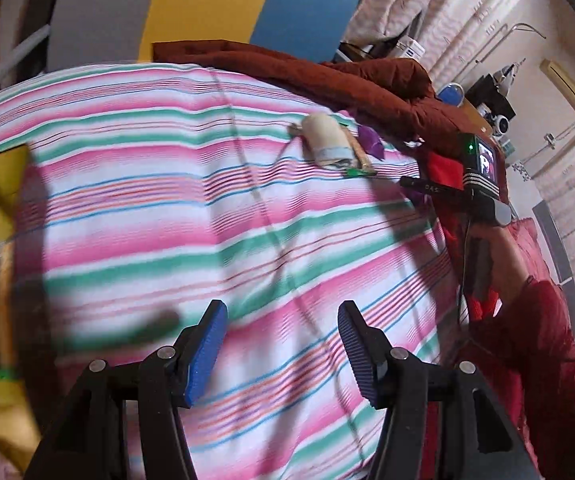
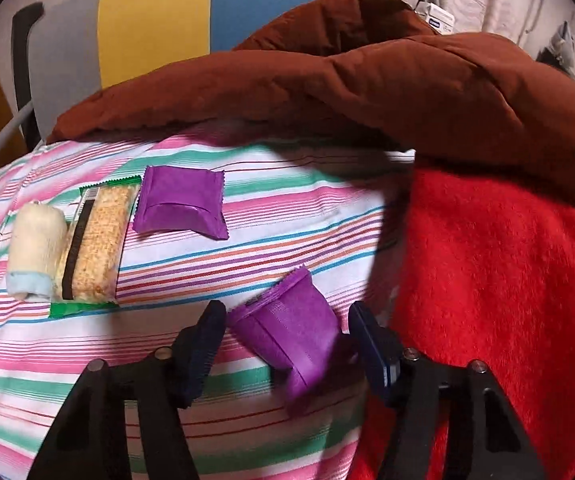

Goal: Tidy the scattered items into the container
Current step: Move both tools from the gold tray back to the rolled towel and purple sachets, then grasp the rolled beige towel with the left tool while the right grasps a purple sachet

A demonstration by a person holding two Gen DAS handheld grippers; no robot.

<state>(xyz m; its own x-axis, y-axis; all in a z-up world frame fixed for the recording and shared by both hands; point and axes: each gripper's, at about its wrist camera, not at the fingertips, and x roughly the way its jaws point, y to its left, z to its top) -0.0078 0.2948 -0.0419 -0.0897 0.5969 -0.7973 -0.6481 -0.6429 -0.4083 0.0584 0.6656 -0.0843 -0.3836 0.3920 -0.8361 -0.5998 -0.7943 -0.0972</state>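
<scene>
Purple packet (image 2: 287,332) sits between the spread right gripper (image 2: 283,344), unpinched; left gripper (image 1: 281,344) spread, empty; four snacks remain.

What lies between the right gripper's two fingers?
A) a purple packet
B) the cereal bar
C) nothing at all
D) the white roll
A: in the right wrist view a purple packet lies on the striped sheet between the fingers of the right gripper; the bar and the roll lie farther off, to the left.

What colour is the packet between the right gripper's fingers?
Purple; clearest in the right wrist view.
</scene>
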